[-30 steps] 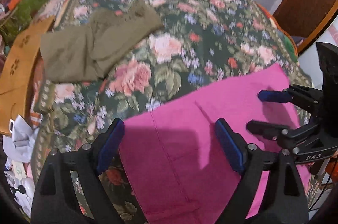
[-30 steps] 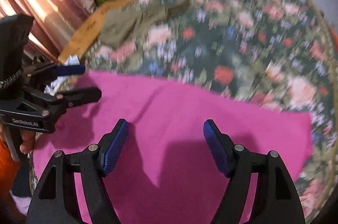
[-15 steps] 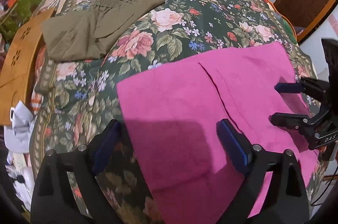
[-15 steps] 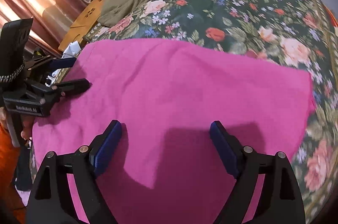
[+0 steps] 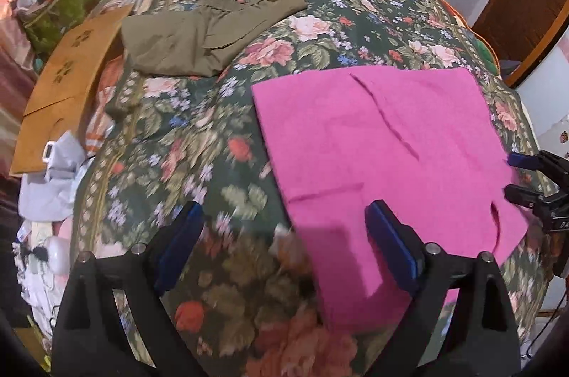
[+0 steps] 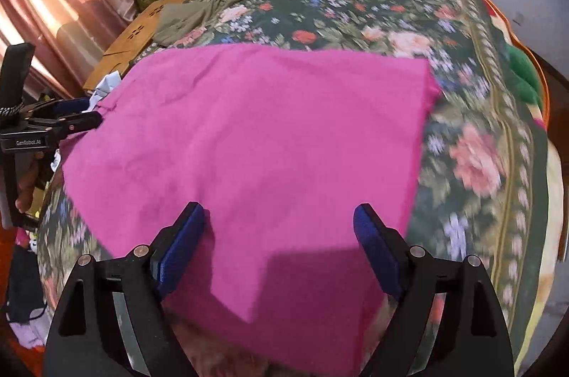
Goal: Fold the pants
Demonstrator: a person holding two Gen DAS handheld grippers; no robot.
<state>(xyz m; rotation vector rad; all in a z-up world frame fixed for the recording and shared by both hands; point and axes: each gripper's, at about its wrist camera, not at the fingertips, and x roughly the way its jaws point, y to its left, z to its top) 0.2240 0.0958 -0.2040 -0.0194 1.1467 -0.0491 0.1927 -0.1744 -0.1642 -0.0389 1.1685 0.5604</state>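
Right wrist: "GenRobot.AI" label on left hand-held gripper [image 6: 90, 114]; both jaws wide, empty, right hand-held gripper [image 6: 279, 247] just opened. Folded pink pants [image 6: 249, 142] flat on bed [image 6: 462, 128], right edge clear.

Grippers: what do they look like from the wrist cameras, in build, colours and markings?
Both the left gripper and the right gripper are black two-finger frames with triangular cut-outs, silver rivets and blue pads. Seen from the right wrist camera, the left one's body bears small white lettering, too small to read surely.
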